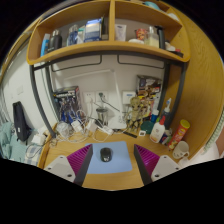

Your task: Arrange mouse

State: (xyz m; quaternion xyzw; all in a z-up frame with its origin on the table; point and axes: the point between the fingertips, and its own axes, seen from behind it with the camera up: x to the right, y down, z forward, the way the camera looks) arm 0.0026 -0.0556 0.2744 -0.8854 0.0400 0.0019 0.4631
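Note:
A black mouse [106, 154] lies on a light blue mouse pad [110, 158] on the wooden desk [112, 180]. It sits toward the far left part of the pad. My gripper [112, 165] is open and empty. Its left finger [69, 166] and right finger [152, 163], with magenta pads, stand wide apart at either side of the mouse pad. The mouse lies between and slightly beyond the fingertips, touched by neither.
The back of the desk is crowded: a wooden figure [138, 110], bottles and jars [178, 132] at the right, cups and small items [70, 128] at the left. A wooden shelf [105, 48] with several boxes hangs above.

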